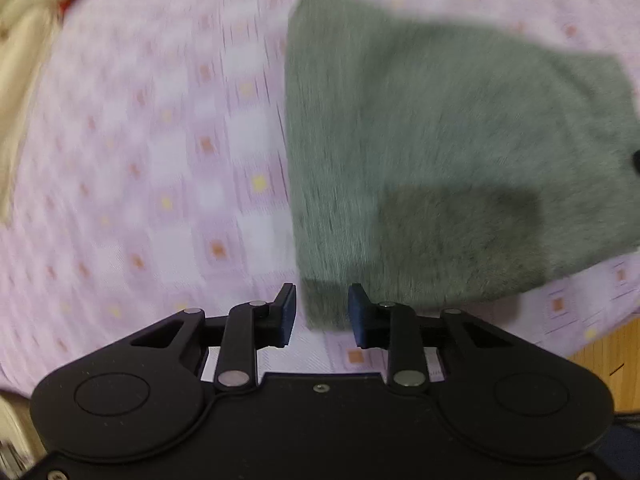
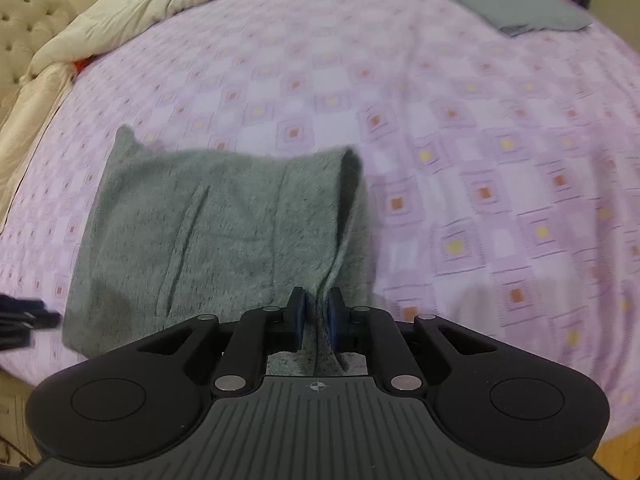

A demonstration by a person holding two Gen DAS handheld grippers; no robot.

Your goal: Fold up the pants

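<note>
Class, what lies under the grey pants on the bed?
The grey pants rest on the pink checked bedsheet. Whatever the sheet's pattern shows directly beneath them is covered.

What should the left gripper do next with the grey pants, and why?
Probably ease the left gripper down and close on the pants corner. Its jaws stand open around that corner without pinching it, while the right gripper already pinches its edge, lifted off the sheet.
</note>
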